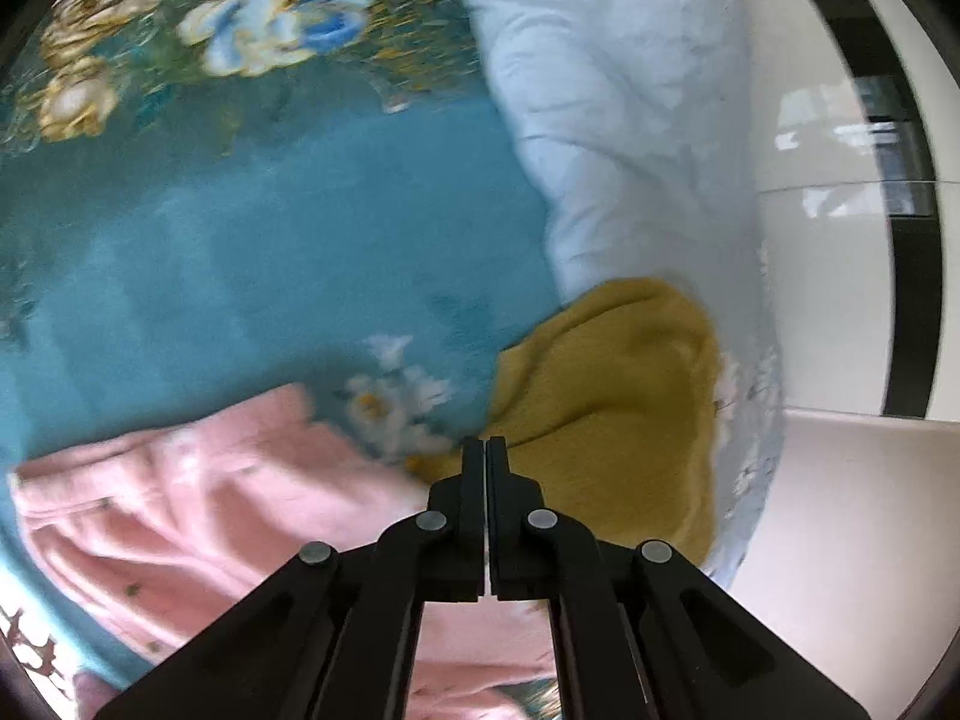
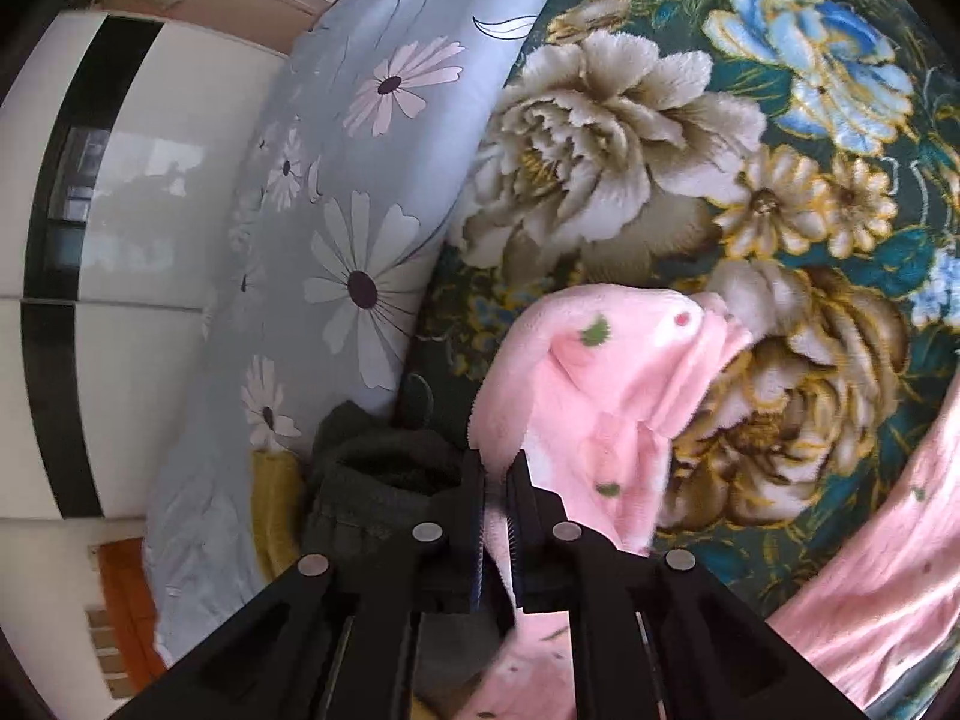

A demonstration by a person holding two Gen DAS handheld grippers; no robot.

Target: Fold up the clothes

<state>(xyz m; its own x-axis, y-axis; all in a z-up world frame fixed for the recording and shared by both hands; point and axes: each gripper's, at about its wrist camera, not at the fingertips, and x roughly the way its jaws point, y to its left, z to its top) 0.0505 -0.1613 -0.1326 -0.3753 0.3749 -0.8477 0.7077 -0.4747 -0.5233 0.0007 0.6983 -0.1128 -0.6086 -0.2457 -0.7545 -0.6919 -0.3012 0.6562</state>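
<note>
Two grippers: logged.
Left gripper (image 1: 486, 447): jaws pressed together, nothing seen between.
Right gripper (image 2: 495, 462): clamped on pink garment (image 2: 606, 372).
Pink garment: lifted over floral blanket (image 2: 750, 180), beside pillow (image 2: 360, 210).

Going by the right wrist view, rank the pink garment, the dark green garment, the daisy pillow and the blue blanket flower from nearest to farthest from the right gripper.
1. Pink garment, pinched in the right gripper.
2. Dark green garment, just left.
3. Daisy pillow, upper left.
4. Blue blanket flower, far upper right.
</note>
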